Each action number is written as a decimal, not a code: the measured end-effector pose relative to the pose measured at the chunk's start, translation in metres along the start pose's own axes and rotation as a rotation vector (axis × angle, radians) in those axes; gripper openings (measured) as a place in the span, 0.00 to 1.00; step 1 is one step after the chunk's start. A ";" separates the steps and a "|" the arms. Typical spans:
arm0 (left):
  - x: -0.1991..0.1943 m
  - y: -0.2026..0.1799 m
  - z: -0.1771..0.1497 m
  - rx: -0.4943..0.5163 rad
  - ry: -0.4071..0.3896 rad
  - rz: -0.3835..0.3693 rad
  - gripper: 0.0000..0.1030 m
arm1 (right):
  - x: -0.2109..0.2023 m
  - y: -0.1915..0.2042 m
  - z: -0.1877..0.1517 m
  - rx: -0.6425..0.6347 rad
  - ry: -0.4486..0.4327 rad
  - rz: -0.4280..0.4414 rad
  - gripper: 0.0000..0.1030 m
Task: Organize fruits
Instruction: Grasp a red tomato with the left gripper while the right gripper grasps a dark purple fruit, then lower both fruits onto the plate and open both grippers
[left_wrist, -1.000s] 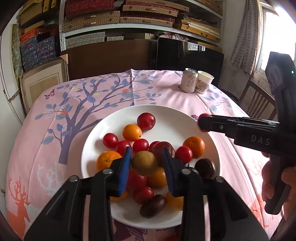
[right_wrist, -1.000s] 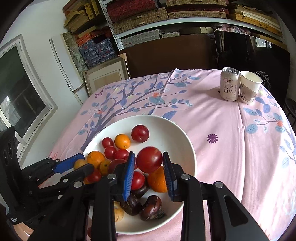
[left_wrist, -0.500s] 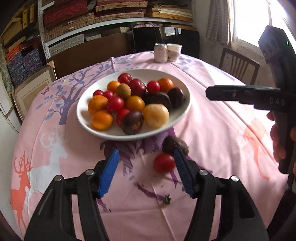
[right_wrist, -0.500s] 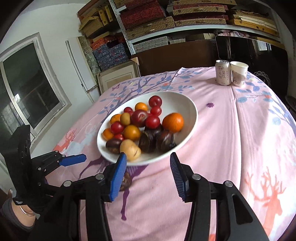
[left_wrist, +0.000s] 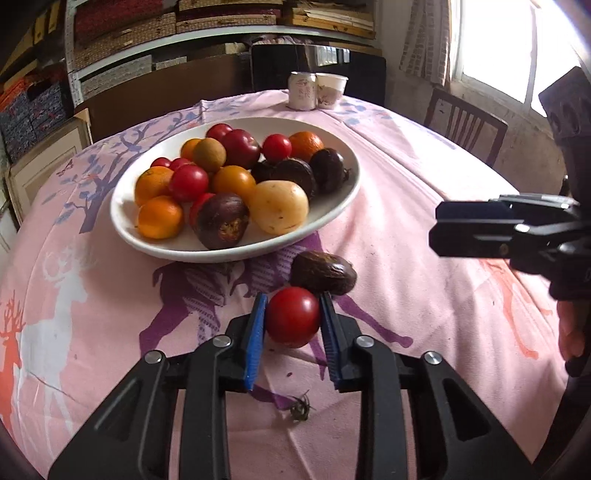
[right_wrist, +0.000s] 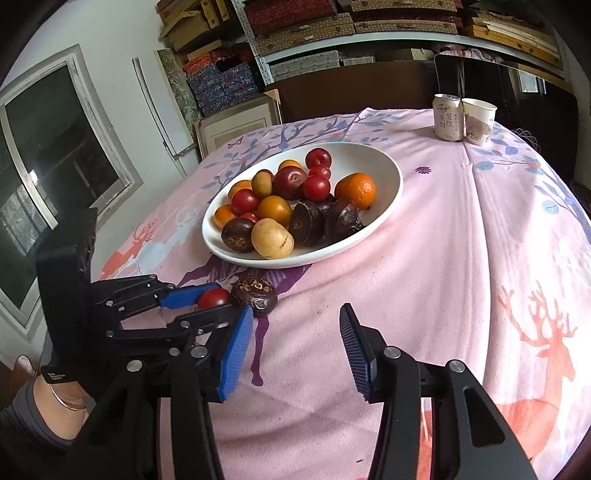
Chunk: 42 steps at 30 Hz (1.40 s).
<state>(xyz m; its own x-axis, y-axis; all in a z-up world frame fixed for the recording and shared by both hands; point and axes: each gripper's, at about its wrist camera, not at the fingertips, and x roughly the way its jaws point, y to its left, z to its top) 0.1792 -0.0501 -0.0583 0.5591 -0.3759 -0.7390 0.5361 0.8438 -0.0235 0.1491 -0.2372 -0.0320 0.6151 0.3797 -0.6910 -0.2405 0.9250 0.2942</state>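
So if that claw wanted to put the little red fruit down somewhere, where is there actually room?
The white bowl is crowded except its bare back side, behind the orange. Open cloth lies right of the bowl, and between it and the can and paper cup. Beside the left claw, the dark fruit touches the red fruit.
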 end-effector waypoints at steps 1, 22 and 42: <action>-0.006 0.006 -0.001 -0.026 -0.013 0.001 0.27 | 0.005 0.002 0.001 -0.002 0.013 0.006 0.48; -0.059 0.038 -0.016 -0.115 -0.086 0.067 0.27 | 0.040 0.056 0.008 -0.171 0.076 0.009 0.40; 0.022 0.074 0.121 -0.159 -0.069 0.167 0.87 | 0.070 -0.033 0.149 0.030 -0.046 -0.055 0.59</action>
<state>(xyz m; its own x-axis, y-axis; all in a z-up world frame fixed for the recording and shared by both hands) 0.3080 -0.0421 0.0055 0.6764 -0.2461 -0.6942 0.3290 0.9442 -0.0142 0.3117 -0.2433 0.0079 0.6604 0.3270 -0.6759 -0.1835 0.9432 0.2771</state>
